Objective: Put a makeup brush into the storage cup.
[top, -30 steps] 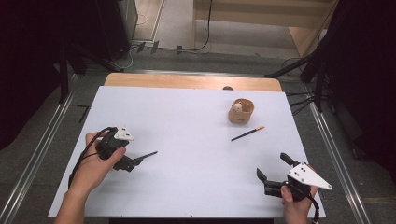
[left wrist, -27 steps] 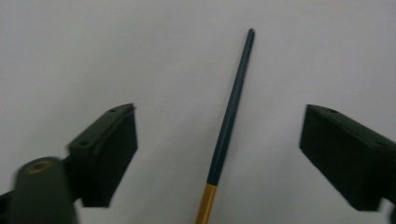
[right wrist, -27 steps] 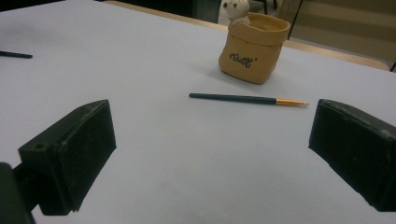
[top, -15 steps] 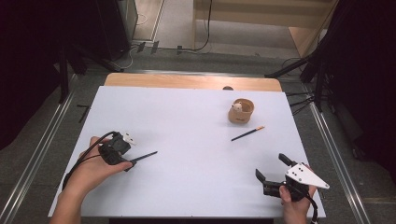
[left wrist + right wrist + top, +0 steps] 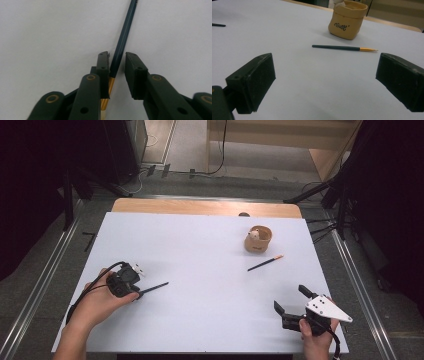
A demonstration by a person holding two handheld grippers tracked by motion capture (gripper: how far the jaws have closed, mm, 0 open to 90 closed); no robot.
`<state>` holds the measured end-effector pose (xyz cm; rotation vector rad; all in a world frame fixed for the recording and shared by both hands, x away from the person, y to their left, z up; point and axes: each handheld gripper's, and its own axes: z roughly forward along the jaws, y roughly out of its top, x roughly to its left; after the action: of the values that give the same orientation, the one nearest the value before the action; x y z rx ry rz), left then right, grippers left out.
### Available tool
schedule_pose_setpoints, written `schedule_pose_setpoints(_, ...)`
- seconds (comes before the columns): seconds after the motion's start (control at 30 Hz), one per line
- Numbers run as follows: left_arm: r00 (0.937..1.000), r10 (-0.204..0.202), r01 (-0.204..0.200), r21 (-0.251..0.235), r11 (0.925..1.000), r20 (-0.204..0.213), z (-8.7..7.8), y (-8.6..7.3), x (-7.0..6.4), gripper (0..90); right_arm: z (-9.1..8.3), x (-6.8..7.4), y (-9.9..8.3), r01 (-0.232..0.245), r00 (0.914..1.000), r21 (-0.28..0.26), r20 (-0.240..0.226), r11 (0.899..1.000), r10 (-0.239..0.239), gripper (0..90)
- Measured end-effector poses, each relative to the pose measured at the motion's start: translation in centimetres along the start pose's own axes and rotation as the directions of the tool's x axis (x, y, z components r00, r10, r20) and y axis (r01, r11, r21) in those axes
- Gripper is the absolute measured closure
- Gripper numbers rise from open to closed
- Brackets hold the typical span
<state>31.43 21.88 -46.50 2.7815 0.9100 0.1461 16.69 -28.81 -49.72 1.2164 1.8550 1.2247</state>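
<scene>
- A white desk stands on a grey floor, dark at both sides.
- Left hand-held gripper, at the near left, is part-open around a dark pencil; one jaw touches it, the other stands just clear.
- Right hand-held gripper gapes wide; a second pencil lies beyond, before a tan pot.

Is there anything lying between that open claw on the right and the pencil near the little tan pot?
Nothing visible. The right claw faces the pencil across bare white table, and the tan pot stands behind the pencil, not in front.
</scene>
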Motion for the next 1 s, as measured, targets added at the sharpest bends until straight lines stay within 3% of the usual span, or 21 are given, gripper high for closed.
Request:
schedule_pose_setpoints(0.07, 0.9999, -0.009, 0.009, -0.005, 1.0000, 0.009, 0.0, -0.1, 0.1, 82.5, 0.0, 0.0, 0.0, -0.004, 1.0000, 0.000, -0.001, 1.000, 0.004, 3.2)
schedule_pose_setpoints(0.27, 0.9993, -0.016, 0.017, -0.025, 0.9995, 0.035, 0.0, -0.3, 0.6, 84.2, 0.0, 0.1, 0.0, 0.004, 1.0000, 0.002, -0.001, 1.000, -0.004, 4.2)
schedule_pose_setpoints(0.43, 0.9990, -0.033, 0.035, -0.053, 0.9980, 0.031, -0.3, -0.5, 0.7, 84.3, -0.2, 0.1, 0.1, -0.002, 1.0000, -0.005, 0.002, 1.000, 0.002, 4.5)
schedule_pose_setpoints(0.57, 0.9994, -0.033, 0.033, -0.106, 0.9938, 0.010, -0.9, -0.4, 0.4, 84.3, -0.4, 0.0, 0.2, -0.014, 0.9999, -0.010, 0.008, 1.000, 0.014, 4.6)
schedule_pose_setpoints(0.6, 0.9994, -0.035, 0.035, -0.140, 0.9895, 0.002, -1.1, -0.4, 0.3, 84.3, -0.5, 0.0, 0.3, -0.016, 0.9998, -0.012, 0.011, 1.000, 0.016, 4.6)
schedule_pose_setpoints(0.67, 0.9994, -0.035, 0.036, -0.160, 0.9865, 0.007, -1.3, -0.4, 0.2, 84.3, -0.6, 0.0, 0.4, -0.014, 0.9999, -0.017, 0.010, 1.000, 0.014, 4.6)
schedule_pose_setpoints(0.73, 0.9991, -0.036, 0.040, -0.216, 0.9756, 0.021, -1.7, -0.2, 0.0, 84.3, -0.8, 0.1, 1.0, -0.015, 0.9999, -0.029, 0.008, 0.999, 0.015, 4.6)
schedule_pose_setpoints(0.77, 0.9991, -0.036, 0.040, -0.216, 0.9756, 0.021, -1.7, -0.2, 0.0, 84.4, -0.8, 0.2, 1.1, -0.017, 0.9998, -0.030, 0.006, 0.999, 0.017, 4.6)
schedule_pose_setpoints(0.8, 0.9988, -0.031, 0.039, -0.246, 0.9684, 0.037, -1.8, 0.0, -0.3, 84.4, -0.8, 0.3, 1.4, -0.016, 0.9999, -0.032, 0.006, 0.999, 0.016, 4.6)
schedule_pose_setpoints(0.9, 0.9995, -0.023, 0.028, -0.256, 0.9663, 0.024, -1.8, 0.2, -0.6, 84.4, -0.5, 0.6, 2.2, -0.011, 0.9999, -0.039, 0.000, 0.999, 0.011, 4.6)
schedule_pose_setpoints(1.0, 0.9992, -0.018, 0.028, -0.282, 0.9591, 0.037, -1.8, 0.6, -0.9, 84.4, 0.0, 1.2, 3.2, 0.004, 0.9999, -0.043, -0.011, 0.999, -0.005, 4.6)
